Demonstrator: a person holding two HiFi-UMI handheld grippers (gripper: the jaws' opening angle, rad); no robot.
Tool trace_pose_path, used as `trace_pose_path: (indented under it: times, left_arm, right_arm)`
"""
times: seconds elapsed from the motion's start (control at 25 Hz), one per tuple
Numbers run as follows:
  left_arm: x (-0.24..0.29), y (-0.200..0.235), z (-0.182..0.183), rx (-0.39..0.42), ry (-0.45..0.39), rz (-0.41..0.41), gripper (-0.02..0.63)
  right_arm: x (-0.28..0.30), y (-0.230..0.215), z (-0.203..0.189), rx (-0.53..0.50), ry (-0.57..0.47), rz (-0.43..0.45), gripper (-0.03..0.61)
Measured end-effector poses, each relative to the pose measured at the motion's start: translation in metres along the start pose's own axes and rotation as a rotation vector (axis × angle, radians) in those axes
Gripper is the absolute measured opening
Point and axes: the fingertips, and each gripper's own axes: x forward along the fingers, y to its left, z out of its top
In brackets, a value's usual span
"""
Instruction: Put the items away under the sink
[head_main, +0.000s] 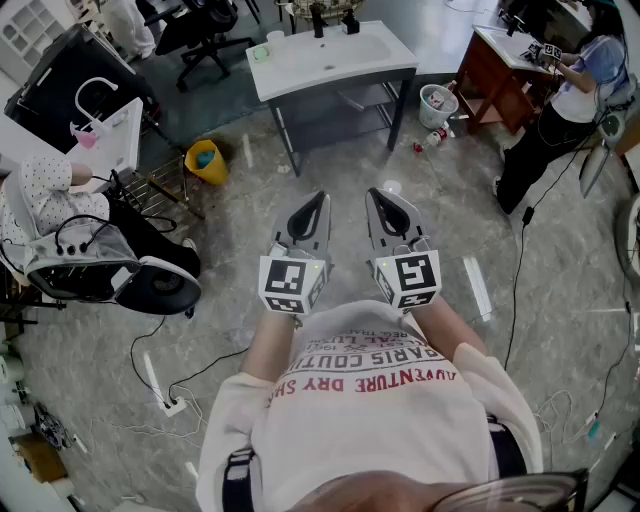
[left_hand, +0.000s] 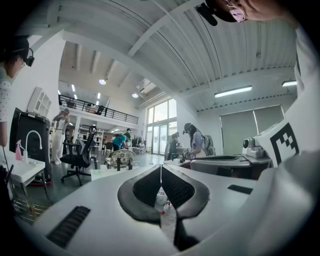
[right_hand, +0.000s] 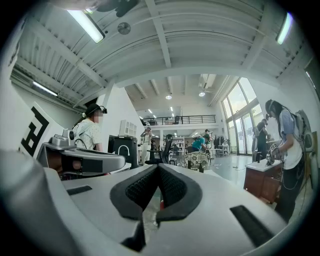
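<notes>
Well short of the sink (head_main: 300, 78), the left gripper (head_main: 318, 200) and right gripper (head_main: 376, 196) hover side by side, jaws pressed together on nothing, while two dark bottles (head_main: 318, 20) stand at the sink's back edge and a white bucket (head_main: 437, 106) sits on the floor beside it.

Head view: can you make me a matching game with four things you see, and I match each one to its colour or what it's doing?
Things:
1. sink
2. bucket
3. desk
4. left gripper

Descriptions:
a. jaws shut, holding nothing
b. yellow, on the floor left of the sink
c. brown, at the far right with a person standing by it
d. white top on a dark frame, straight ahead

Right pairs: 1-d, 2-b, 3-c, 4-a
</notes>
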Motion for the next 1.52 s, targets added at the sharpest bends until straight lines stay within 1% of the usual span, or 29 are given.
trace_pose_path:
  times: [0.4,0.56,0.68,0.88,1.04,1.16,1.24,1.4,1.52]
  left_arm:
    - [-0.009,0.013,-0.004,0.002,0.006,-0.001,0.023]
    - [-0.016,0.025,-0.006,-0.006,0.01,0.0,0.023]
    - [-0.023,0.034,-0.015,-0.014,0.031,-0.001,0.023]
    - [-0.039,0.057,-0.037,-0.038,0.075,-0.007,0.023]
    - [-0.043,0.072,-0.058,-0.06,0.117,-0.001,0.023]
    - [-0.036,0.079,-0.071,-0.072,0.134,-0.001,0.023]
    - [-0.025,0.084,-0.074,-0.071,0.133,0.01,0.023]
    - [0.014,0.1,-0.064,-0.062,0.101,0.045,0.023]
    - [0.052,0.104,-0.058,-0.022,0.097,0.077,0.023]
  right_arm:
    - [0.005,0.015,0.001,0.005,-0.003,0.0,0.025]
    - [0.009,0.021,-0.007,0.05,0.014,-0.019,0.025]
    - [0.012,0.027,-0.015,0.097,0.022,-0.04,0.025]
    - [0.024,0.044,-0.037,0.148,0.073,-0.074,0.025]
    - [0.035,0.051,-0.053,0.159,0.119,-0.082,0.025]
    - [0.046,0.048,-0.063,0.179,0.146,-0.084,0.025]
    - [0.055,0.041,-0.069,0.174,0.149,-0.078,0.025]
    - [0.085,0.017,-0.074,0.151,0.15,-0.038,0.025]
    - [0.107,-0.017,-0.069,0.155,0.138,-0.039,0.025]
